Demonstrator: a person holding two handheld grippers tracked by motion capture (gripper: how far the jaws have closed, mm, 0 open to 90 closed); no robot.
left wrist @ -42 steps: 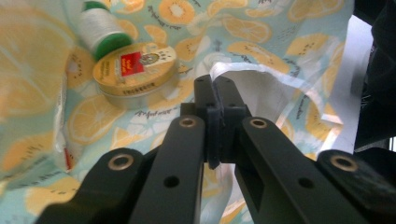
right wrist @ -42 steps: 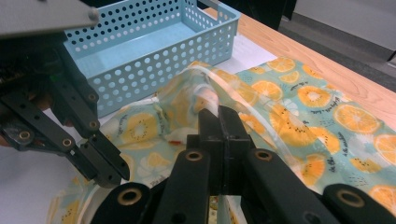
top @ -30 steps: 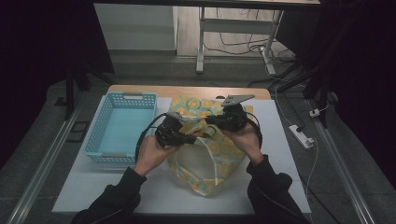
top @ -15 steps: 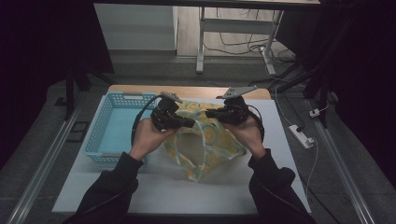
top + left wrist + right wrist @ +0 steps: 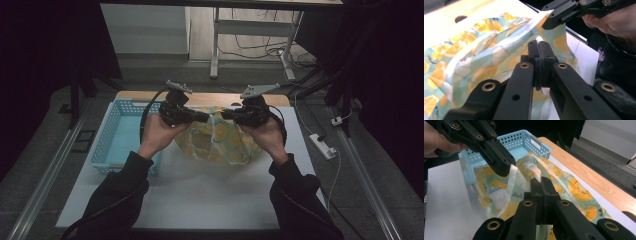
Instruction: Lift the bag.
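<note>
Both pinching the rim of the translucent orange-slice-printed plastic bag [image 5: 220,142]: left gripper [image 5: 202,117] at the bag's ten o'clock, right gripper [image 5: 226,114] at its one o'clock, jaws pressed together on the film. Hanging above the white table [image 5: 200,195], three o'clock of the light-blue perforated plastic basket [image 5: 112,145]. Risk of slippery film sliding free under an uneven pull, or tearing.

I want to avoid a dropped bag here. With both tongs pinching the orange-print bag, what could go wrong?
1. Each pair of tongs, left and right, pinches only a thin edge of the bag; it could slip free.
2. Pulling the tongs apart might tear the film.
3. The hanging bag could snag the blue basket beside it.
</note>
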